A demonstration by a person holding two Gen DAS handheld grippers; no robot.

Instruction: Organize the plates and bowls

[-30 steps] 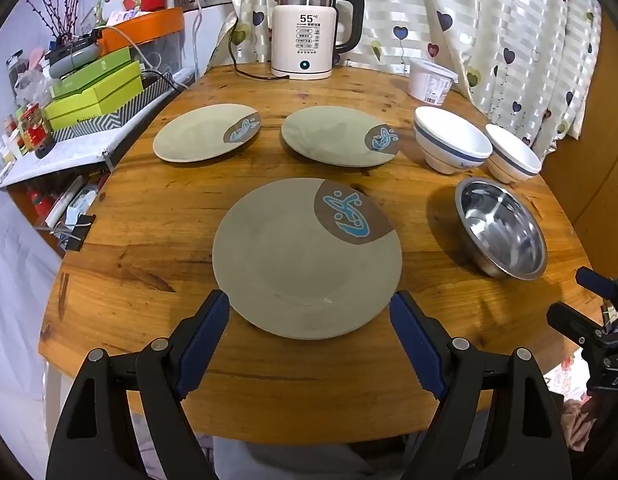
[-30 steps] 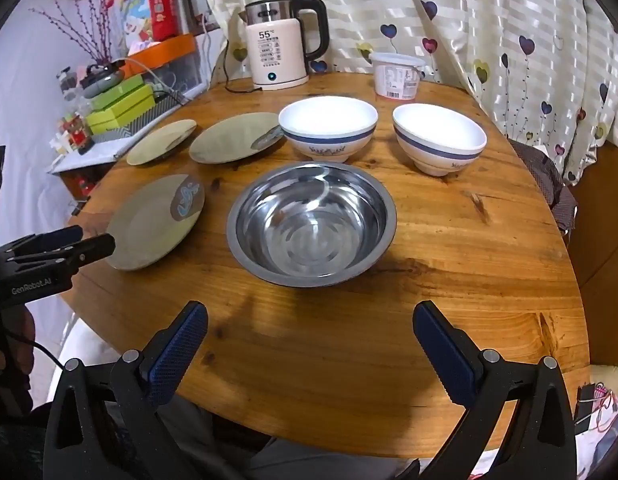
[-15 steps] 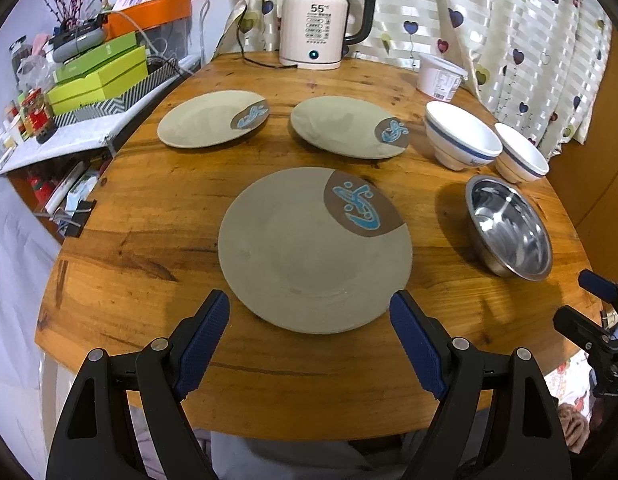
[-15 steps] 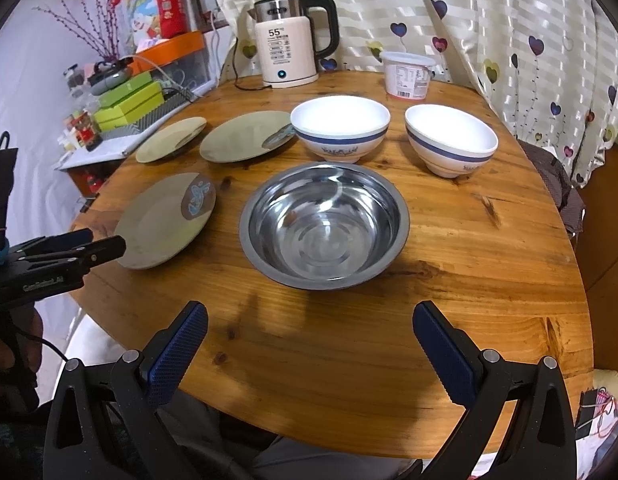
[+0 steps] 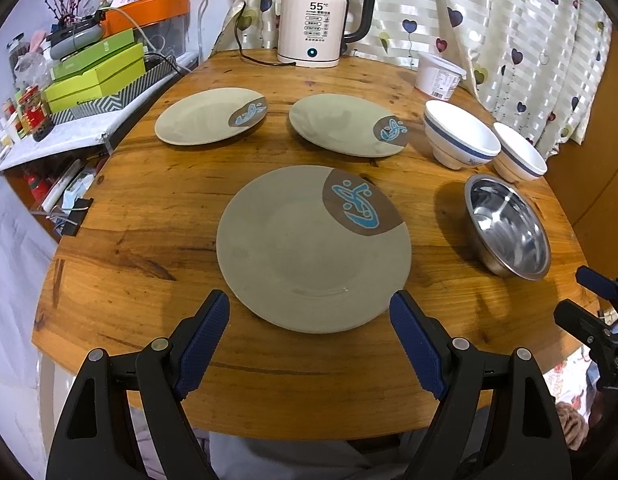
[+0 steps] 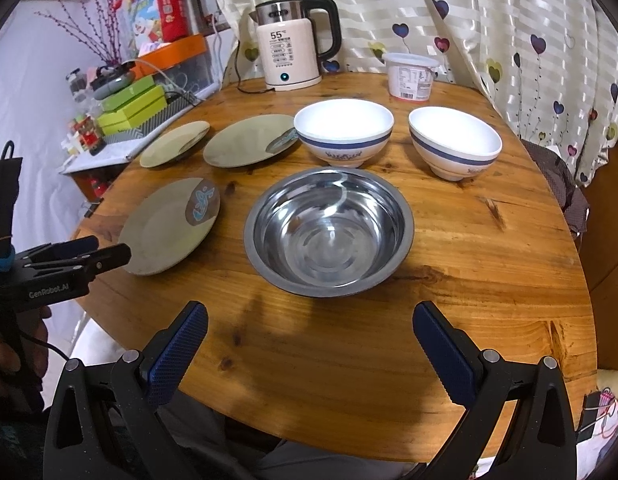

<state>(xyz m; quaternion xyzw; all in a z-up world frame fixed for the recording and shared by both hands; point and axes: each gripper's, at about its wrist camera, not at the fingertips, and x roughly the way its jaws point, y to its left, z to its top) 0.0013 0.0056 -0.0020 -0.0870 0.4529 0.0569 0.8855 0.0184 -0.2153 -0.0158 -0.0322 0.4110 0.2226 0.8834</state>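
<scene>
Three grey-green plates are laid flat on the round wooden table (image 5: 149, 216), each marked at its rim with a brown patch bearing a blue motif. The nearest plate (image 5: 313, 248) is seen directly ahead of the left gripper (image 5: 309, 328), whose blue-padded jaws are spread wide with nothing between them, the plate's near edge lying between the fingertips. The far-left plate (image 5: 211, 116) and the far-middle plate (image 5: 347, 124) are set side by side behind it, apart from each other. To the right, a shiny steel bowl (image 6: 329, 232) is found upright in front of the right gripper (image 6: 311, 330), which is likewise held wide and empty over the table's near edge. Two white bowls with a blue band, the left white bowl (image 6: 343, 134) and the right white bowl (image 6: 455, 142), are placed behind the steel one, none of them touching. An electric kettle (image 5: 315, 28) and a white lidded tub (image 5: 439, 74) are stood at the back, by the heart-patterned curtain (image 6: 509, 20)
</scene>
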